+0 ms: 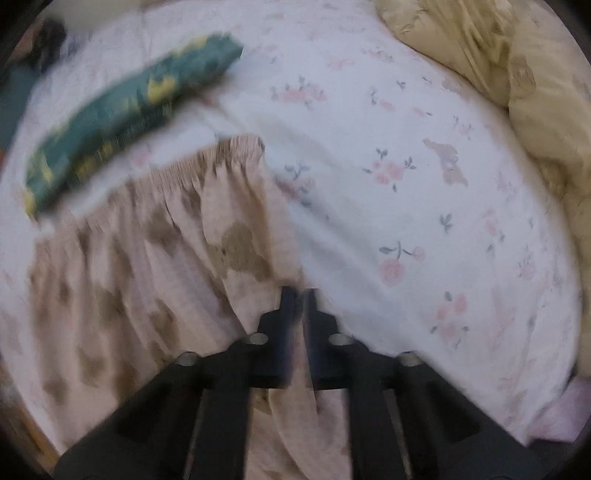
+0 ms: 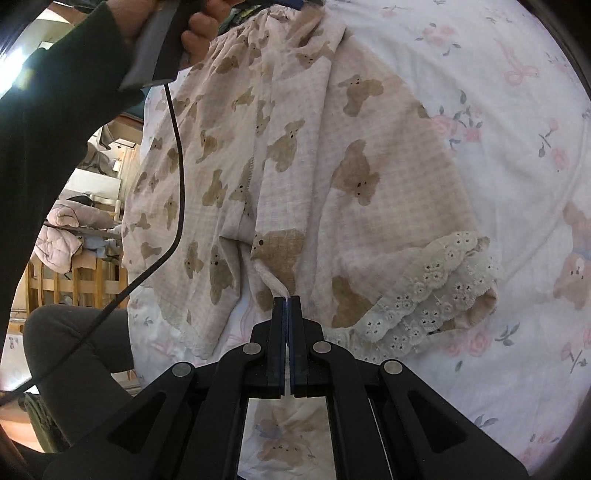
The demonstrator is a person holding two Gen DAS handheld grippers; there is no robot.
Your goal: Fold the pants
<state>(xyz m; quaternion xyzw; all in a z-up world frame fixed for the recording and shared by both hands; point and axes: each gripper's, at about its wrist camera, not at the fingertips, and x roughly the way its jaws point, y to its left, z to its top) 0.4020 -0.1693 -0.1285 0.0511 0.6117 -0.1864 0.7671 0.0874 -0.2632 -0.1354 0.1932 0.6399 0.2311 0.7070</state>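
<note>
White cotton bedsheet printed with pink roses and small bears (image 1: 388, 155) covers the whole bed, and the pale pink checked pyjama pants with brown teddy-bear print (image 2: 295, 147) lie spread on it. Taking those pants as the landmark: in the left wrist view, which is blurred, their gathered elastic waistband (image 1: 177, 173) faces away from the camera, and beyond the waistband lies a long dark green and yellow patterned fabric bundle (image 1: 125, 114), apart from the pants. A crumpled cream-yellow quilt (image 1: 517, 74) is heaped well apart from the pants on the far right of the sheet.

In the right wrist view the cream lace-trimmed leg hem (image 2: 436, 291) of the pants rests on the sheet just right of the claw. The right black two-finger gripper (image 2: 286, 301) has its fingers pressed together on a thin fold of the pants' fabric near the crotch seam, with a strip of cloth running down between them. The left black two-finger gripper (image 1: 298, 295) has its fingers close together with pants fabric passing between them at the right edge of the garment. The person's left hand (image 2: 162, 22) grips a grey handle above the waistband end, a black cable (image 2: 179, 177) hanging from it across the pants. Left of the pants, past the bed edge, stands a wooden slatted frame (image 2: 77, 284) with piled bedding
</note>
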